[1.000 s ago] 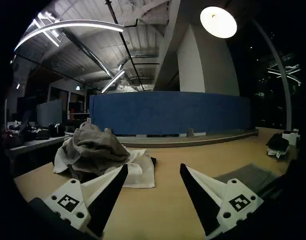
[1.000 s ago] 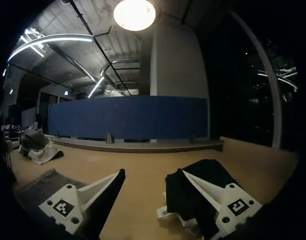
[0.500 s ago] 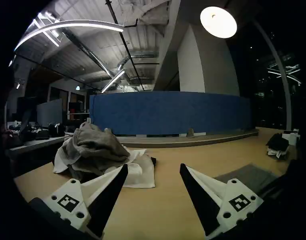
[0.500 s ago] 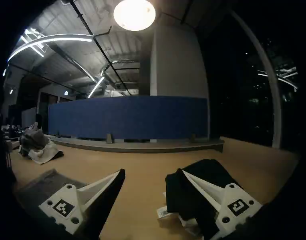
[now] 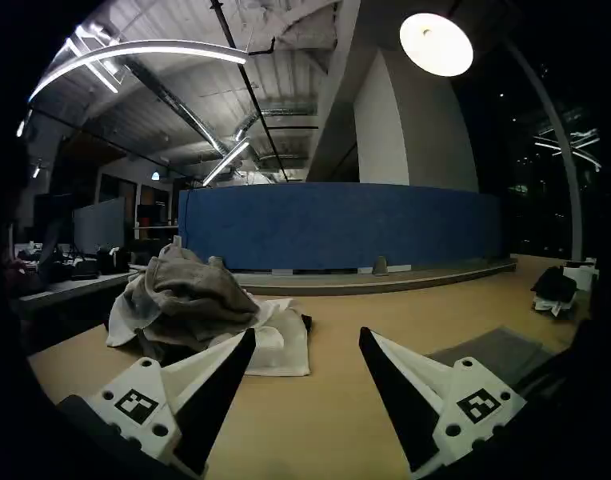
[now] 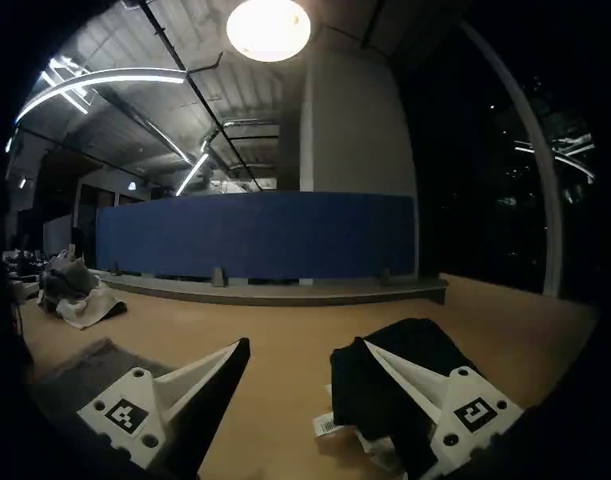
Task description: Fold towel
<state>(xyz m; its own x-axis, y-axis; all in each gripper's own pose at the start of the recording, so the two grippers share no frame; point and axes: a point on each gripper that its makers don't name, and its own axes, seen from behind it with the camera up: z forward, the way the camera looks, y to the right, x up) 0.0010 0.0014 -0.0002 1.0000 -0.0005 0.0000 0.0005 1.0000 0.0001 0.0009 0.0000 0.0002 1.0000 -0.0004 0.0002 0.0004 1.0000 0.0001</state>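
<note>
In the left gripper view a heap of crumpled grey and white towels [image 5: 197, 316] lies on the wooden table [image 5: 329, 400], just beyond my left gripper [image 5: 305, 336], which is open and holds nothing. A flat grey towel [image 5: 489, 348] lies to its right. In the right gripper view my right gripper [image 6: 301, 348] is open over the table [image 6: 289, 344]; a folded black cloth [image 6: 385, 376] on white fabric lies under its right finger. The flat grey towel [image 6: 73, 372] sits at the lower left, and the towel heap [image 6: 69, 292] is far off on the left.
A blue partition [image 5: 337, 226] and a low ledge [image 5: 361, 280] run along the table's far side. A small dark and white pile [image 5: 557, 290] sits at the far right in the left gripper view. Desks with equipment [image 5: 65, 268] stand at the left.
</note>
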